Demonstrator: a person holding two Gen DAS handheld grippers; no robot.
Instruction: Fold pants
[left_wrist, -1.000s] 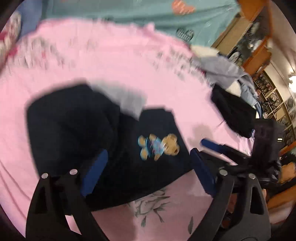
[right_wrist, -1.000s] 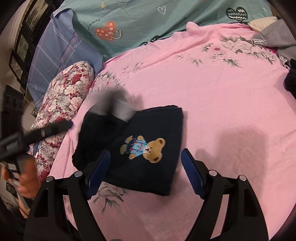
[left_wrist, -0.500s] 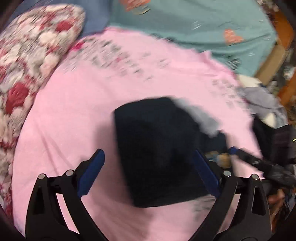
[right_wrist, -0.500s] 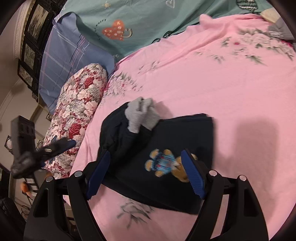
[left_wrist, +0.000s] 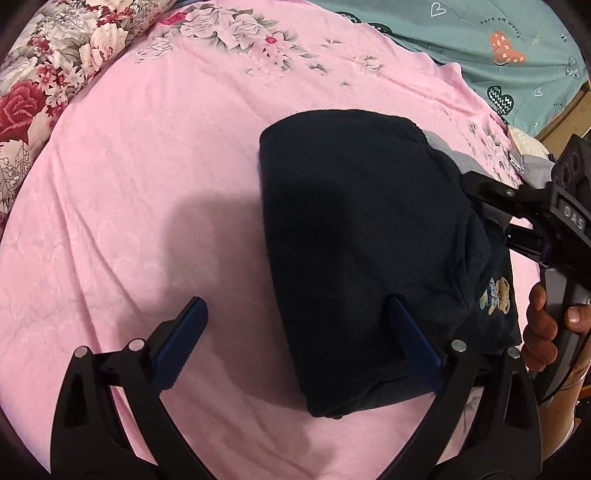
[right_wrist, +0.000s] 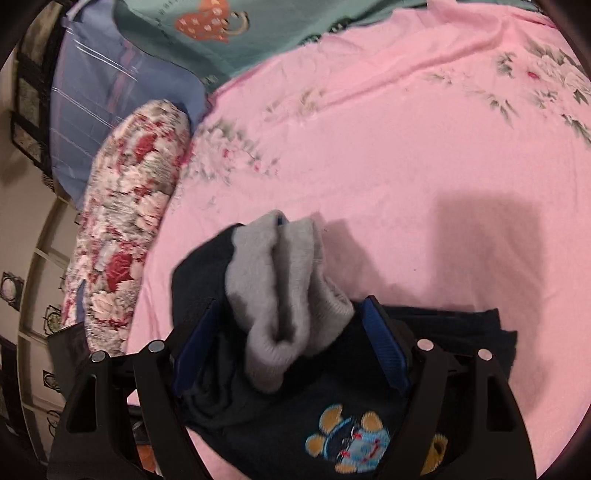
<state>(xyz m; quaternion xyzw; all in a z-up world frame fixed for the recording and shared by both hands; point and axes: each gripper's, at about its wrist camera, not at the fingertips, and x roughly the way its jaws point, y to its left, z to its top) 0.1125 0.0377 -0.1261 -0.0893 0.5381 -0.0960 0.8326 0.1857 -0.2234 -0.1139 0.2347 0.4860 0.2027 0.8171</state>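
Pants (left_wrist: 354, 236), dark navy, folded into a thick bundle on the pink floral bedsheet (left_wrist: 140, 177), toward the right half of the left wrist view. Rounded fold edge on the far side, open layered edges on the near side. Grey ribbed cuffs (right_wrist: 284, 295) bunched on top at one end, two lying side by side, also peeking out at the far right edge of the bundle in the left wrist view. Embroidered teddy bear patch (right_wrist: 351, 443) on the lower layer, near the right gripper's base, partly cut off by the frame edge.

Left gripper (left_wrist: 295, 332) spread wide, blue pads apart: left pad over bare sheet, right pad (left_wrist: 410, 339) over the near edge of the bundle. Contact with the cloth not clear from this angle.

Right gripper (right_wrist: 291, 332) also spread, blue pads on either side of the grey cuffs, not closed on them; whether the pads touch the fabric cannot be told. Seen from the left wrist view reaching in from the right, black body held in a bare hand (left_wrist: 543, 325).

Red-and-white floral bolster (right_wrist: 129, 258) along the sheet's left edge, well apart from the bundle. Teal patterned cover (left_wrist: 517, 55) beyond the far end of the sheet, blue striped pillow (right_wrist: 122, 92) beside the bolster.
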